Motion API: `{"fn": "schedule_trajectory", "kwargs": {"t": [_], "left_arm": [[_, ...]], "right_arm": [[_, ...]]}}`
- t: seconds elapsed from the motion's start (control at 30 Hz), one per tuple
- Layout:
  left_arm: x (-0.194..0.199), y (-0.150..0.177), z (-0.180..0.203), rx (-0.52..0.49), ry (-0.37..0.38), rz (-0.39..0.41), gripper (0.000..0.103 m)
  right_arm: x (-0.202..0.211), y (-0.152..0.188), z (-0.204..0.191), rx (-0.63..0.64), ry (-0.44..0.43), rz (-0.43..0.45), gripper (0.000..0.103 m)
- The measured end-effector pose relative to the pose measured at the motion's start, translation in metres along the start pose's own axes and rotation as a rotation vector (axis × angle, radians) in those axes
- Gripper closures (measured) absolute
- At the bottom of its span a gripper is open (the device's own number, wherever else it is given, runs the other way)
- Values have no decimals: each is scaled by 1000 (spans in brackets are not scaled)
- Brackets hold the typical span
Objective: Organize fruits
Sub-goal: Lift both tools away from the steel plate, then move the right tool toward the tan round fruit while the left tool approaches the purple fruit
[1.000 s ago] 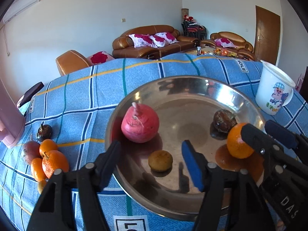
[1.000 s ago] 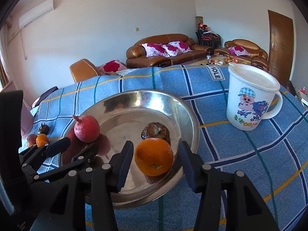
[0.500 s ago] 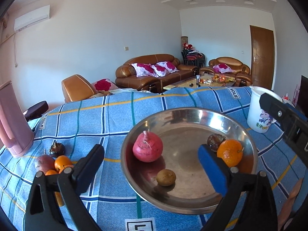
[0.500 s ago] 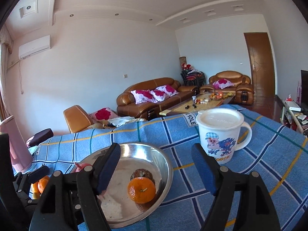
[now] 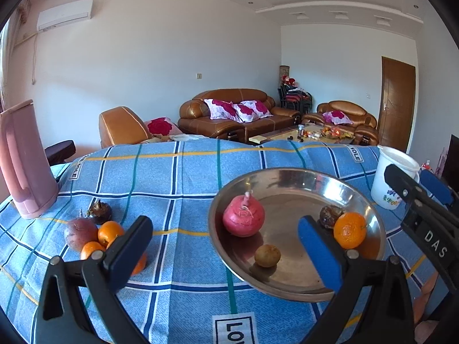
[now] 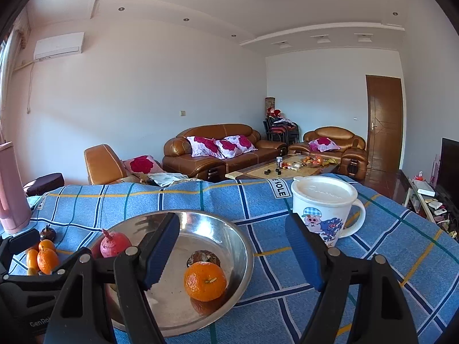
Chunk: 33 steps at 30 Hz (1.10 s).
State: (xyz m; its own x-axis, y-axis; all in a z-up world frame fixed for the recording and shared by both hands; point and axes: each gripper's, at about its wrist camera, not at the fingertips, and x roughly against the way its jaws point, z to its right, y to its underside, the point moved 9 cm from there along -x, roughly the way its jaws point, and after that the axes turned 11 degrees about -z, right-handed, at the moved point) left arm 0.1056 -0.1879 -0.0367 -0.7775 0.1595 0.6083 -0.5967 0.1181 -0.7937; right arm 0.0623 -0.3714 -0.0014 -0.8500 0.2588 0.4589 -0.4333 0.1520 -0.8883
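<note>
Right tool [image 6: 231, 248] has just spread apart, leaving orange [image 6: 204, 281] in bowl [image 6: 243, 246].

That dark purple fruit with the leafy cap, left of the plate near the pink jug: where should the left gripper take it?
Grip the dark purple fruit across its round middle, below the cap, coming from above with the open left gripper. Set the fingers front and back if possible: the reddish fruit and an orange crowd its near side, while the far and right sides look free.
</note>
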Motion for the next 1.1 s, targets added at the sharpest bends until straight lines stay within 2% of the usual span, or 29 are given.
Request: {"fn": "schedule_trajectory", "kwargs": {"t": [0.3, 0.5, 1.1], "left_arm": [[9, 5, -15, 5, -9, 1, 0], [13, 9, -30, 23, -16, -3, 0], [22, 21, -94, 58, -58, -30, 0]], "right_arm": [[7, 4, -2, -21, 47, -7, 26], [17, 12, -13, -56, 12, -20, 26], [24, 28, -85, -64, -97, -79, 26]]}}
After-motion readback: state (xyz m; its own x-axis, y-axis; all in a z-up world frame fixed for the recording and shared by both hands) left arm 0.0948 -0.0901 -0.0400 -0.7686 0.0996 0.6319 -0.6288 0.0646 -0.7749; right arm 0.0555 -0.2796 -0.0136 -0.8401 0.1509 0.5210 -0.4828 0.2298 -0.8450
